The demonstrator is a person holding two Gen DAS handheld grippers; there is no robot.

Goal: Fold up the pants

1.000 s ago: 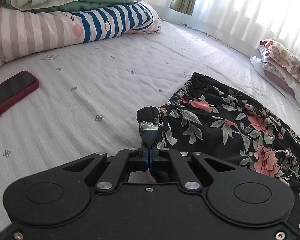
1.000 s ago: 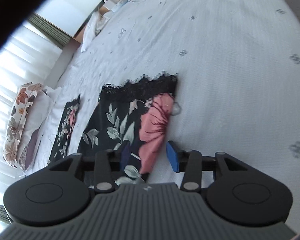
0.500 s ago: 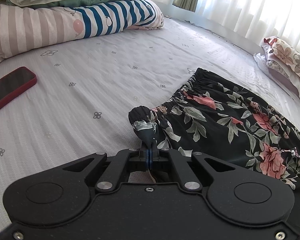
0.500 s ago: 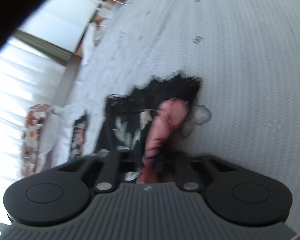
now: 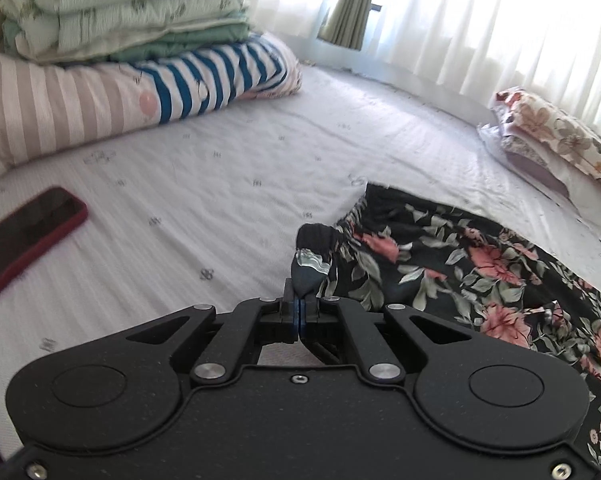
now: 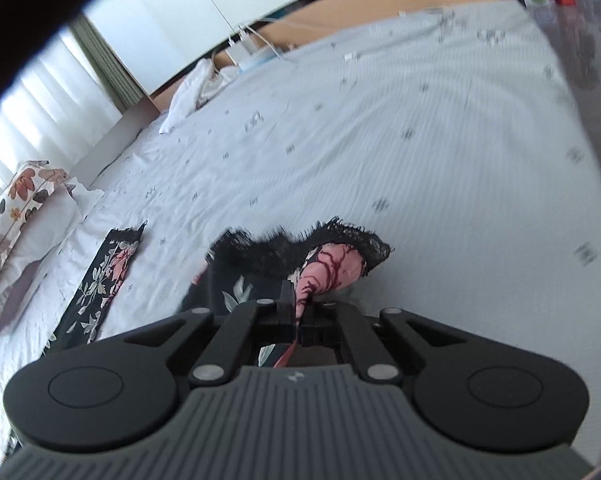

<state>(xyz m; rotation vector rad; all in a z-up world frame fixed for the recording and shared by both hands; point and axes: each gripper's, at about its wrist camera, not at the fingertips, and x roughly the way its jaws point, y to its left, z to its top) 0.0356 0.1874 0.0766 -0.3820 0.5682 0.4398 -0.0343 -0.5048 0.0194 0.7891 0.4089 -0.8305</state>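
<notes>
Now both ends are gripped: the left tool (image 5: 299,312) is clamped on the pants' (image 5: 460,264) waistband corner, the right tool (image 6: 298,320) on a lace-trimmed leg hem (image 6: 332,264), mid-bed (image 5: 220,168). Next, probably, lift both together and carry hem towards waistband.

Black floral pants (image 5: 460,264), white dotted sheet (image 5: 220,184)
</notes>
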